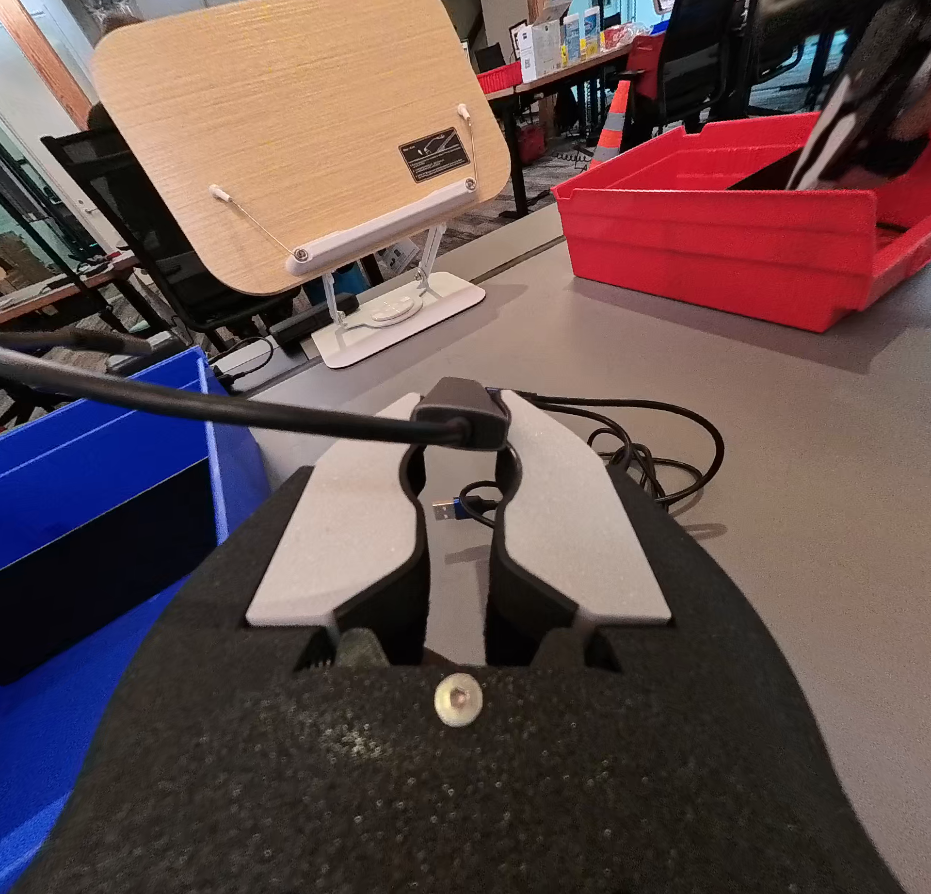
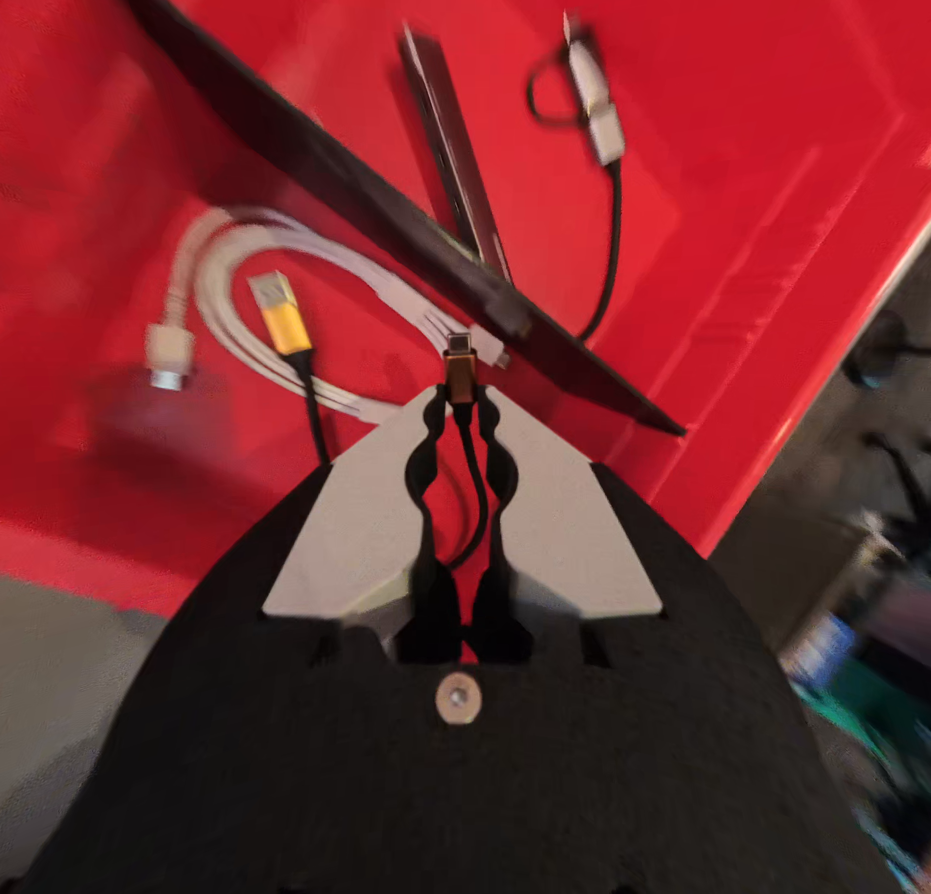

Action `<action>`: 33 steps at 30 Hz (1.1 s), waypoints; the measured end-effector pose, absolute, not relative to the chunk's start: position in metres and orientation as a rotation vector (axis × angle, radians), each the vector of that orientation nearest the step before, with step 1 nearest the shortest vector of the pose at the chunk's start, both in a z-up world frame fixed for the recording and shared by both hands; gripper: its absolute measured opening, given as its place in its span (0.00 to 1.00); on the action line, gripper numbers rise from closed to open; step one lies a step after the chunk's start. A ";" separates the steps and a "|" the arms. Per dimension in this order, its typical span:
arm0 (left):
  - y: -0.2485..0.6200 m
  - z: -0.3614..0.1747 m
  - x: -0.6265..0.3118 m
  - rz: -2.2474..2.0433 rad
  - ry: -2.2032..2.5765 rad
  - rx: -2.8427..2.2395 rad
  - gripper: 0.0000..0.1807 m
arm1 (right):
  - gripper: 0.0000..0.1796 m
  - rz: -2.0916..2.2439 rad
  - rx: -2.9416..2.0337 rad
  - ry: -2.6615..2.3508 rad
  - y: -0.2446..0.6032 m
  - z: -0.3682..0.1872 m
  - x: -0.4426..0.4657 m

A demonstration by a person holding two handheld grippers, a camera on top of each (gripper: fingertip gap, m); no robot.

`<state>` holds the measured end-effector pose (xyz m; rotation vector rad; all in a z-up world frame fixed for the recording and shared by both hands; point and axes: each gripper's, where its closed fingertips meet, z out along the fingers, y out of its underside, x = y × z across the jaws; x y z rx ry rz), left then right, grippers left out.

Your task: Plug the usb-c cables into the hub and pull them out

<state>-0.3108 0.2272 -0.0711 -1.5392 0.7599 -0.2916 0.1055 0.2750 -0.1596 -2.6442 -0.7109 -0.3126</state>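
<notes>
The left gripper (image 1: 461,419) had its jaws clamped on the hub (image 1: 463,413), a small dark grey block held just above the grey table (image 1: 705,466), near the book stand (image 1: 302,129). The hub's thick black lead (image 1: 226,403) ran off toward the blue bin (image 1: 101,466), and a thin black cable (image 1: 655,461) with a blue USB plug (image 1: 446,509) lay coiled on the table right under the hub.

Over in the red bin (image 2: 705,214), the right gripper (image 2: 461,391) had its jaws pinched shut on the copper-coloured shell of the usb-c cable (image 2: 459,371), metal tip poking out ahead, cord trailing back between the fingers. That view was blurry, so fine detail was hard to call. The same cord's yellow plug (image 2: 282,318) sat just left of it, next to a coiled white cable (image 2: 262,245), with a dark flat panel (image 2: 352,189) leaning across the bin.

Handling-wise, both looked light. The hub seemed rigid and probably a bit slick, so squeezing its long sides made sense. The cable was floppy, so the stiff plug shell was the only sensible grab point; holding the cord would've just let it buckle. The tip looked delicate, best pushed in straight.
</notes>
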 end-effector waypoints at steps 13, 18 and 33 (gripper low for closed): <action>0.229 -0.060 -0.312 -0.594 0.565 -1.541 0.13 | 0.22 0.429 -1.906 -0.489 0.246 -0.016 -0.082; 0.218 -0.050 -0.297 -0.744 0.478 -1.482 0.13 | 0.15 0.765 -1.674 -0.457 0.201 -0.022 -0.223; 0.202 -0.043 -0.279 -0.677 0.491 -1.438 0.13 | 0.09 0.682 -1.807 -0.420 0.206 -0.062 -0.258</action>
